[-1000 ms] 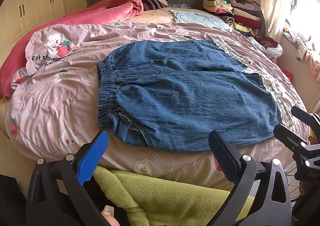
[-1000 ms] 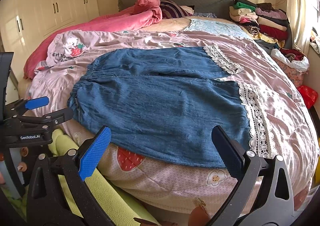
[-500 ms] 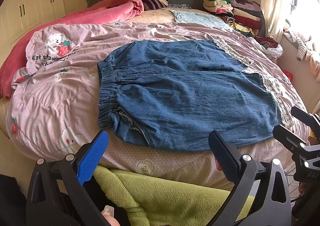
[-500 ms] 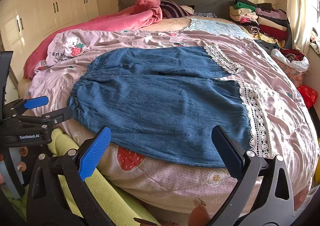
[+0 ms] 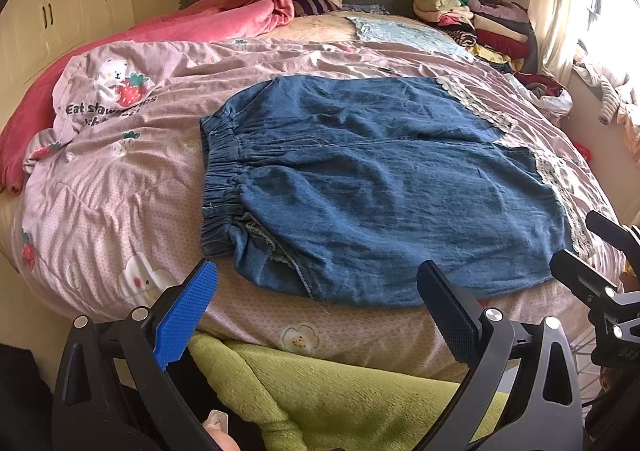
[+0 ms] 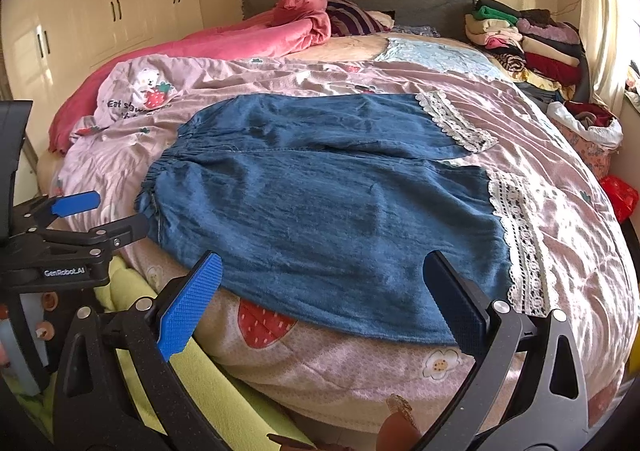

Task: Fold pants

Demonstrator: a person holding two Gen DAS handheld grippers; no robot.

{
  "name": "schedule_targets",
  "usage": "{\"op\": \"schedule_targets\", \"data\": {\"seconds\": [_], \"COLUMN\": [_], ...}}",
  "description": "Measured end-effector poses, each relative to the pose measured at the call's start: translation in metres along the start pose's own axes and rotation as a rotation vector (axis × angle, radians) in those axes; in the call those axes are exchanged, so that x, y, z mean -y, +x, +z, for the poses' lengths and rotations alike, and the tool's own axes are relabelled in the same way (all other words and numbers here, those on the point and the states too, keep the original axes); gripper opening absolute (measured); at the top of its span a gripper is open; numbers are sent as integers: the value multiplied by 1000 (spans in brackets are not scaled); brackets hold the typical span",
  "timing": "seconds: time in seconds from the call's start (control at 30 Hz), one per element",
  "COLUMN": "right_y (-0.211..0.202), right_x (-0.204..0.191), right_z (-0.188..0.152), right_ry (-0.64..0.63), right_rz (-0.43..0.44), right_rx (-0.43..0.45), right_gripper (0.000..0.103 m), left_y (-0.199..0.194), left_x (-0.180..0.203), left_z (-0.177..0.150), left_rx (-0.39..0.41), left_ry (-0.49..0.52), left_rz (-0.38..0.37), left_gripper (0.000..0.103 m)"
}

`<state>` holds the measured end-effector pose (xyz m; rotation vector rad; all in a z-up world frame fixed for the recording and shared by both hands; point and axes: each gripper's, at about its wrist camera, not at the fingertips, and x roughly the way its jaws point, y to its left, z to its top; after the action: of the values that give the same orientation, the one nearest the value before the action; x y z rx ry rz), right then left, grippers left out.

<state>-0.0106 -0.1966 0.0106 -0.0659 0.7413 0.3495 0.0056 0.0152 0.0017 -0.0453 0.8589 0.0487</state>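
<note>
Denim pants (image 5: pixel 384 187) are lying flat across the pink quilt (image 5: pixel 112 187) while we are holding the left gripper (image 5: pixel 316 307) and right gripper (image 6: pixel 320 299) wide and empty, judging that pinching the near edge at waistband and lace hem together folds cleanly.

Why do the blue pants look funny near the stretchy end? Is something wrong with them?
Nothing is torn. The blue pants lie spread flat on the pink quilt, but just below the waistband a pale inner seam peeks out, so the cloth is turned over there. Both the left gripper and the right gripper are open and empty.
</note>
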Motion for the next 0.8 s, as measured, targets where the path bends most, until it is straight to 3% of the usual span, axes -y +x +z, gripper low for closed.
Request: {"op": "schedule_targets", "data": {"seconds": [0.47,0.8], "right_y": [54,109], "right_x": [-7,-16], "right_z": [73,125], "right_ry": [-48,-105], "right_rz": [117,136], "right_rx": [1,-16], "right_gripper": [95,95], "left_y": [34,75], "left_x": [-57,-106], "left_z": [48,86], "left_rx": [10,-9], "left_ry": [-108,-184], "left_rz": [65,105], "left_gripper": [99,99]}}
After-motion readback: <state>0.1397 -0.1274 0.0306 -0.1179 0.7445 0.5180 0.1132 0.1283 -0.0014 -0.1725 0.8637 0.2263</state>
